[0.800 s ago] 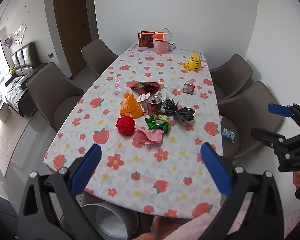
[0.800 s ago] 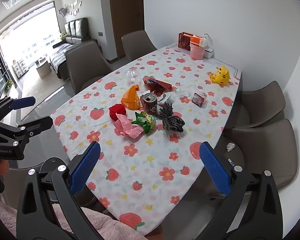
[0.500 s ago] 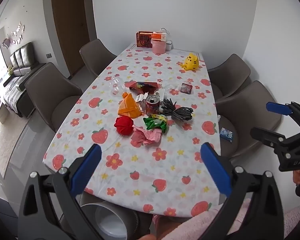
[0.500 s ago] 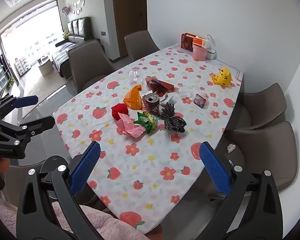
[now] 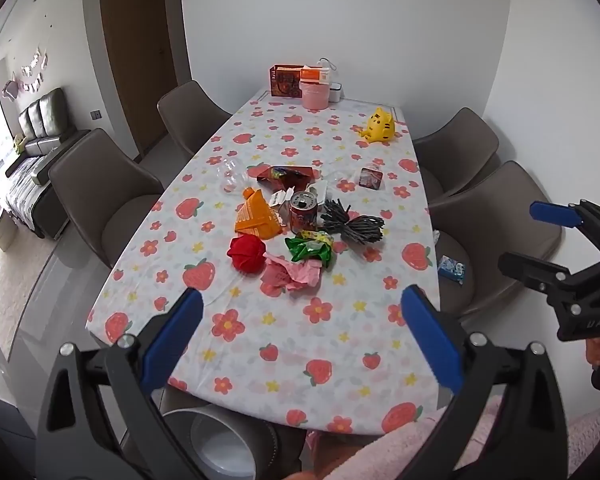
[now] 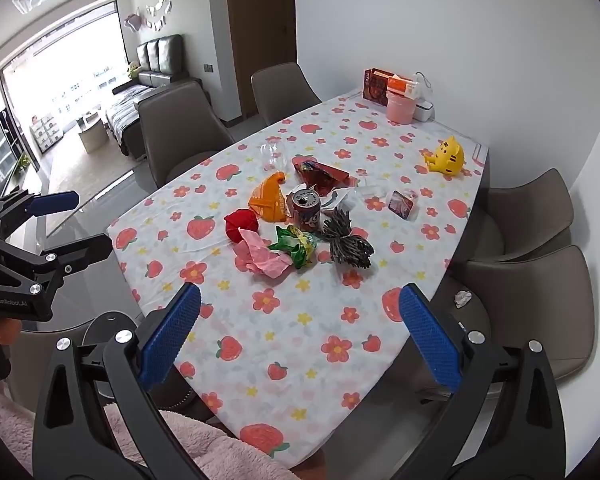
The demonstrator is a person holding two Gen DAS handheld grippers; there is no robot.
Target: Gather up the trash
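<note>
A heap of trash lies mid-table on the strawberry-print cloth (image 5: 312, 344): a red can (image 5: 303, 215), an orange carton (image 5: 256, 216), a red crumpled ball (image 5: 247, 253), pink paper (image 5: 290, 274), a green wrapper (image 5: 310, 248), a dark bundle of sticks (image 5: 354, 226) and a red foil packet (image 5: 286, 175). My left gripper (image 5: 300, 336) hangs open over the near end of the table, nothing between its fingers. My right gripper (image 6: 300, 336) is open too, above the near right corner, well short of the heap (image 6: 296, 220). Each gripper shows at the edge of the other's view.
A grey bin (image 5: 220, 444) stands below the table's near edge. At the far end sit a pink tub (image 5: 315, 94), a red box (image 5: 286, 80) and a yellow toy (image 5: 378, 125). Brown chairs (image 5: 104, 184) line both sides; one on the right holds a blue packet (image 5: 452, 269).
Both views have drifted slightly back and up, so the heap sits a little farther away. Both grippers stay open and nothing on the table has moved.
</note>
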